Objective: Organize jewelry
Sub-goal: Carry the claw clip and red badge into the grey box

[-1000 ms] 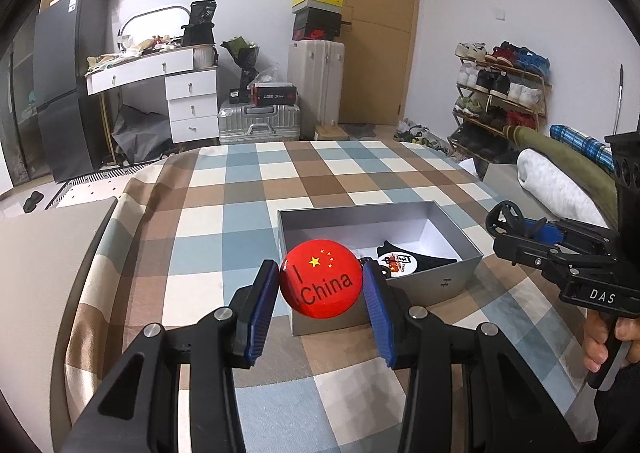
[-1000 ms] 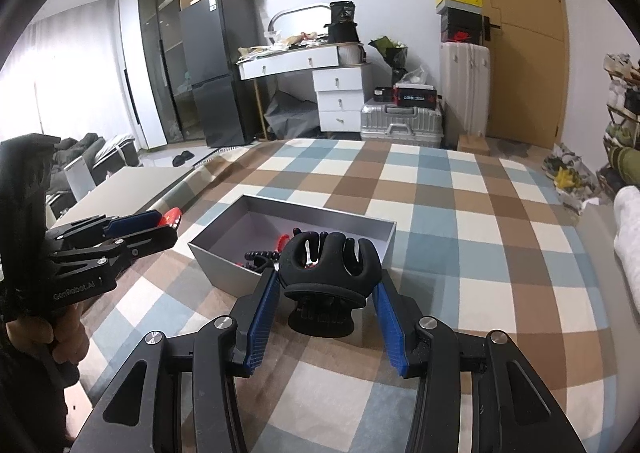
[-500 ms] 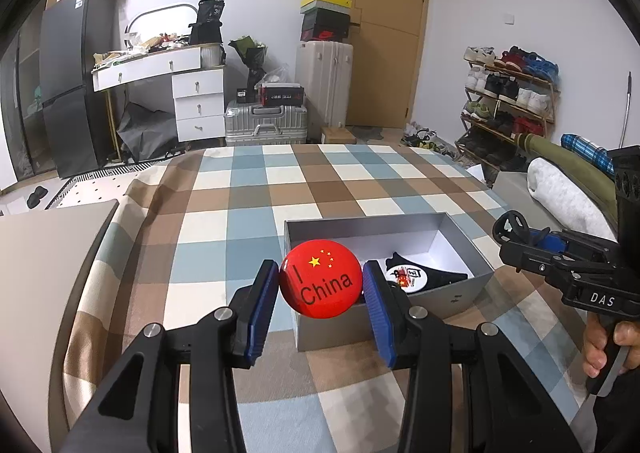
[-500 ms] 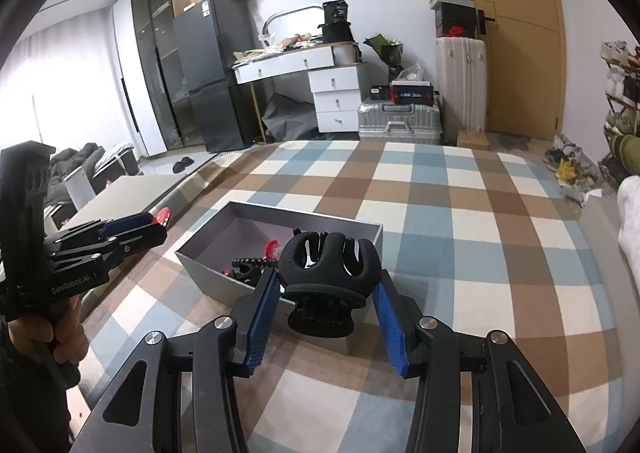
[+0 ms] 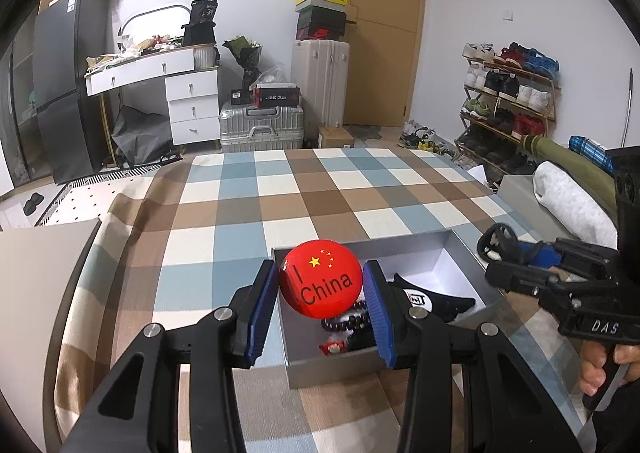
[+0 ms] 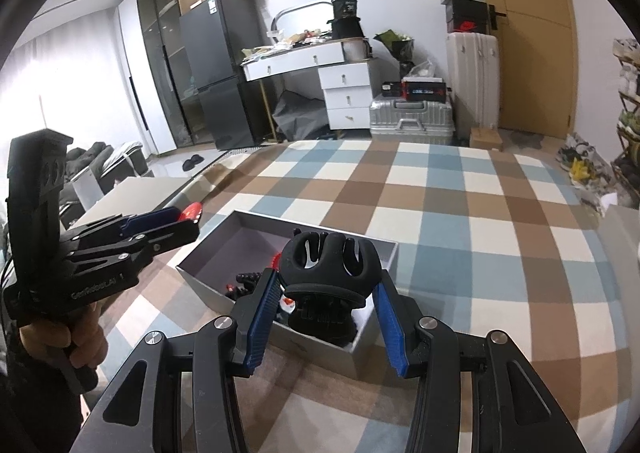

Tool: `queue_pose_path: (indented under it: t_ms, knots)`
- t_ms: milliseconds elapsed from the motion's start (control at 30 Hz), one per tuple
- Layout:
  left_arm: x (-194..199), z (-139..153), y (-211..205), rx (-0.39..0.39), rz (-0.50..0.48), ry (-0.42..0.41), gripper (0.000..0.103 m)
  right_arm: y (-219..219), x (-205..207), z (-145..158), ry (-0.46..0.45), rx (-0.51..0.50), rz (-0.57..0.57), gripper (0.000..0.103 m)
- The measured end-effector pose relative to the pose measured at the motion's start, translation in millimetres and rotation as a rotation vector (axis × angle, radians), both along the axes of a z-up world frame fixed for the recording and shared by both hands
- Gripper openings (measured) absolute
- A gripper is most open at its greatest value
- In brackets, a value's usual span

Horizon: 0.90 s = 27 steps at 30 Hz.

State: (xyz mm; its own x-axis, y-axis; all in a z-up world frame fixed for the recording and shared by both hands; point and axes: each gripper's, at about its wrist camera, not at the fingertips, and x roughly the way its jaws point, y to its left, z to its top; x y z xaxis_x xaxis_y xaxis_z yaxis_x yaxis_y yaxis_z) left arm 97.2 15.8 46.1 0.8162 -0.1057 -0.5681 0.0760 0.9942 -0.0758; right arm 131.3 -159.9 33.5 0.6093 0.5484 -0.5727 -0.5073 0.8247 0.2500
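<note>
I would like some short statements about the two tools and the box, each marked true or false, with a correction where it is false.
1. The left tool grips a red round badge printed "I China". True.
2. The right tool is empty. False: it grips a black claw hair clip.
3. The grey box on the checked cloth has its lid on. False: it is open, and dark beads lie inside.
4. Both tools are close to the box. True.
5. The cloth is plain white. False: it has blue, brown and cream squares.
</note>
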Motion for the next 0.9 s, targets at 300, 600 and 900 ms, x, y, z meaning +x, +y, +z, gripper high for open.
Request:
queue_pose_path:
  t_ms: [300, 600, 900]
  knots:
    - [17, -10, -5, 0.028, -0.017, 0.033, 0.038, 15, 12, -14, 0.055, 0.005, 0.026, 0.047]
    - [27, -24, -13, 0.063, -0.033, 0.081, 0.037, 27, 27, -27, 0.117, 0.017, 0.040, 0.047]
    - [27, -26, -16, 0.076, -0.045, 0.096, 0.037, 33, 28, -28, 0.092, -0.048, 0.066, 0.047]
